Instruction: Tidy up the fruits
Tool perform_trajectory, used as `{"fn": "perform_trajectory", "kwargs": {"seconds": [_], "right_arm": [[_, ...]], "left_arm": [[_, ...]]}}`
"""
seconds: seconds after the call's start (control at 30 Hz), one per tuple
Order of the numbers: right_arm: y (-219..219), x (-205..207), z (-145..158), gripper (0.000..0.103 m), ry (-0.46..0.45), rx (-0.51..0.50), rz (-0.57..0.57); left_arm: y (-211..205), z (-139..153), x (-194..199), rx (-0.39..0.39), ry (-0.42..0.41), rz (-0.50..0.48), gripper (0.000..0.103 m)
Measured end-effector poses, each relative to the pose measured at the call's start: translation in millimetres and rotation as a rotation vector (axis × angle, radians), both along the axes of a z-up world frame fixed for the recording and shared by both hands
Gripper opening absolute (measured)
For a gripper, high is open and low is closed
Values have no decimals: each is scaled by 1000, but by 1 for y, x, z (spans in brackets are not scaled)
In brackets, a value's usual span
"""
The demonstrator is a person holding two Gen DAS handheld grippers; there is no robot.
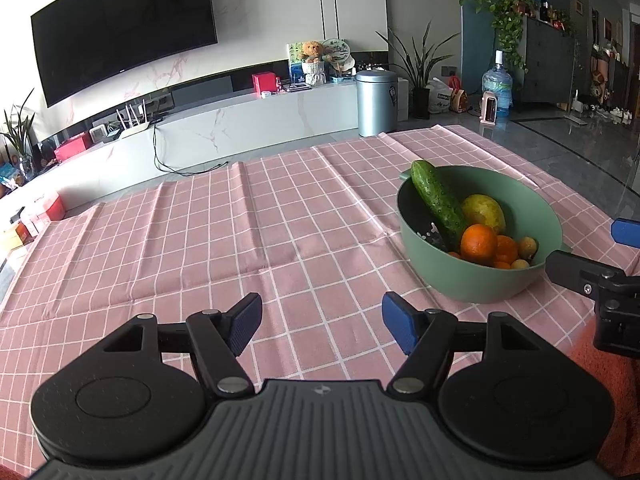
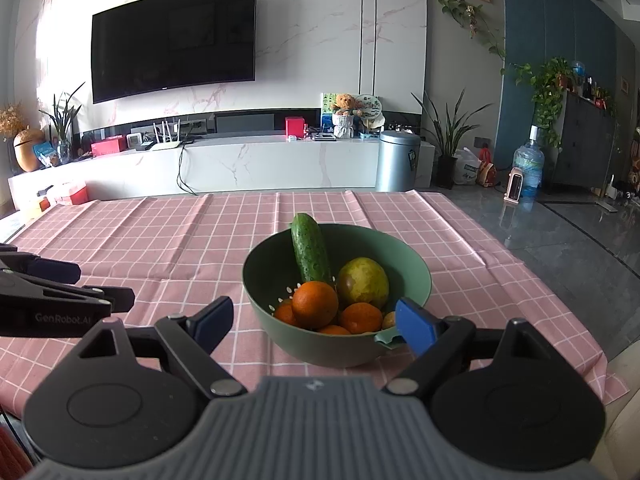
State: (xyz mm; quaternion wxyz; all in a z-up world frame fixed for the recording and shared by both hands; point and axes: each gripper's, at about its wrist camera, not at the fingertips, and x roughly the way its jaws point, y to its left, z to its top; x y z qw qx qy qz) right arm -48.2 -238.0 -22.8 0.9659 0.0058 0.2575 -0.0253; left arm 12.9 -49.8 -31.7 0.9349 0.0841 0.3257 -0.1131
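I am holding both grippers low over the desk (image 1: 200, 240), which is wearing a pink cloth with a white grid. The left gripper (image 1: 320, 324) has its blue-padded fingers spread wide and is grasping nothing; only bare cloth is lying ahead of them. The right gripper (image 2: 312, 322) is likewise released, fingers parted with nothing between them.

All the produce in view is sitting gathered in the round sage-green plastic colander bowl (image 2: 416, 280), directly ahead of the right fingers and off to the right of the left fingers. The long dark-green cucumber (image 2: 310, 252) is leaning on the bowl's far rim, too long to lie flat. The yellow-green mango-like fruit (image 2: 363, 282) is resting beside it, and the large orange (image 2: 315, 304) is sitting on smaller oranges (image 2: 361, 317) nearer the fingers. The right finger pad is appearing just in front of the bowl's near handle lip; I cannot tell whether it is touching.

This arrangement is fitting either fruit already collected or a bowl awaiting sorting.
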Motion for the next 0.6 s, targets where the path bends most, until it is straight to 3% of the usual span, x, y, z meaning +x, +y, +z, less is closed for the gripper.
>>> {"fn": "perform_trajectory", "kwargs": {"seconds": [0.6], "right_arm": [[0,1,0,85,5,0,3]], "left_arm": [[2,2,-1,40,-24,16,81]]}}
